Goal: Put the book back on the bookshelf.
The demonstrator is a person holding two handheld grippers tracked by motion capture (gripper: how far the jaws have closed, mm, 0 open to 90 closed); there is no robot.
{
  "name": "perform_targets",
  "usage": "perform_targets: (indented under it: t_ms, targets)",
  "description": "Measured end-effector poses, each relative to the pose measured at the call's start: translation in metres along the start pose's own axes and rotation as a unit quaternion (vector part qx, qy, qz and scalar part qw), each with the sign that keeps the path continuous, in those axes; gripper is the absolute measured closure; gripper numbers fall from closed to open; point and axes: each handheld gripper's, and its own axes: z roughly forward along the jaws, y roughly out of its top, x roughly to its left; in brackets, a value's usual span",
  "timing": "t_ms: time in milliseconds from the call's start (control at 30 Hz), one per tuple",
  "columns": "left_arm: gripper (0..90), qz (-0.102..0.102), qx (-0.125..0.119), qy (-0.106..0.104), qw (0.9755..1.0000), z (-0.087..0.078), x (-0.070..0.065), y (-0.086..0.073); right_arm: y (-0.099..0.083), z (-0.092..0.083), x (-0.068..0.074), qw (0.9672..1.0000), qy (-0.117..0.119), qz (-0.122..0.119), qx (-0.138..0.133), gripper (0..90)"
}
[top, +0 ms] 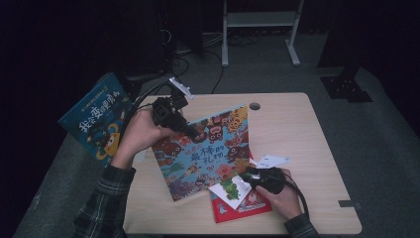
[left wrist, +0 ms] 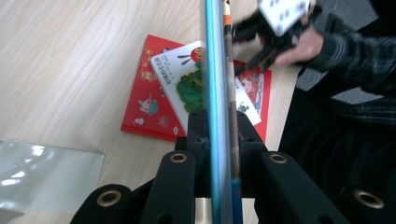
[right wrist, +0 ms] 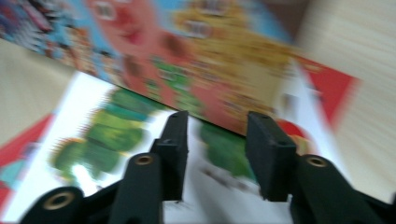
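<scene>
Picture book [top: 205, 148] tilted in left gripper [top: 184, 128].

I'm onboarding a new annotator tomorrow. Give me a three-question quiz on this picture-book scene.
1. True or false: the left gripper is shut on the edge of the monster book.
2. Which book lies directly on the table, under the white caterpillar book? A) red book B) blue book C) monster book
3. Fill in: the right gripper has its jaws ____, with nothing between them.

Key: 1 true; 2 A, the red book; 3 open.
</scene>
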Motion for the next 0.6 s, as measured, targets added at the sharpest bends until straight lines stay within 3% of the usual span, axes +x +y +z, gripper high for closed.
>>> perform_targets:
  t_ms: [100,200,400,600]
  targets:
    - [80.8,0.009,0.009,0.012,0.9998,-0.002,-0.006,0.001,-0.008,-0.013,-0.019,0.9993,-0.027,0.022,-0.011,47.9]
    - [80.8,0.015,0.012,0.025,0.9995,-0.005,-0.011,0.000,-0.018,-0.025,-0.042,0.9964,-0.070,0.042,-0.022,38.9]
    - [80.8,0.007,0.011,0.037,0.9992,-0.011,-0.013,-0.006,-0.037,-0.041,-0.084,0.9861,-0.133,0.098,-0.016,29.3]
    - [80.8,-0.009,0.001,0.039,0.9992,-0.022,-0.011,-0.016,-0.049,-0.041,-0.104,0.9772,-0.168,0.129,0.012,26.5]
